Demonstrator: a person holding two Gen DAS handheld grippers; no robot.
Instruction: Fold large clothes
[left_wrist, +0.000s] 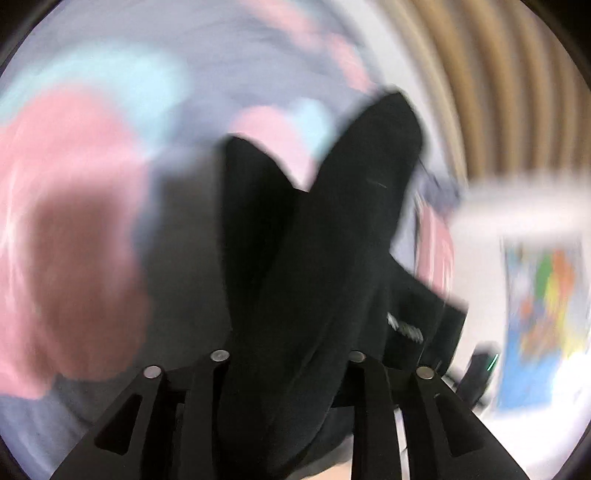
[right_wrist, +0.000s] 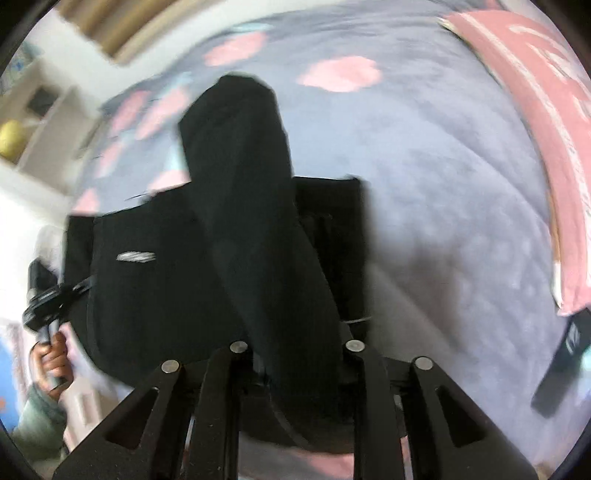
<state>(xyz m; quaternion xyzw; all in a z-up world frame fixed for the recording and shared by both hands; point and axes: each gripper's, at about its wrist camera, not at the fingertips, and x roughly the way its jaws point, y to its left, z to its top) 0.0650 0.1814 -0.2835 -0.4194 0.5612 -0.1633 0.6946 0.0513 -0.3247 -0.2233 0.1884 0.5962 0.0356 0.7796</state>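
We see our left gripper clamped on black garment, folds bunched upward; our right gripper likewise pinching black cloth, over grey bedspread with pink patches; pink pillow beyond

Right wrist view. Your right claw is closed on a bunched fold of the black garment, which rises between its two fingers toward the top of the frame. The rest of the garment lies flat on the bed, whose grey cover carries pink patches; a small white mark shows on the cloth. At the left edge your left hand grips the handle of the left claw, which meets the garment's edge. A pink pillow lies at the upper right, with a dark flat object below it.
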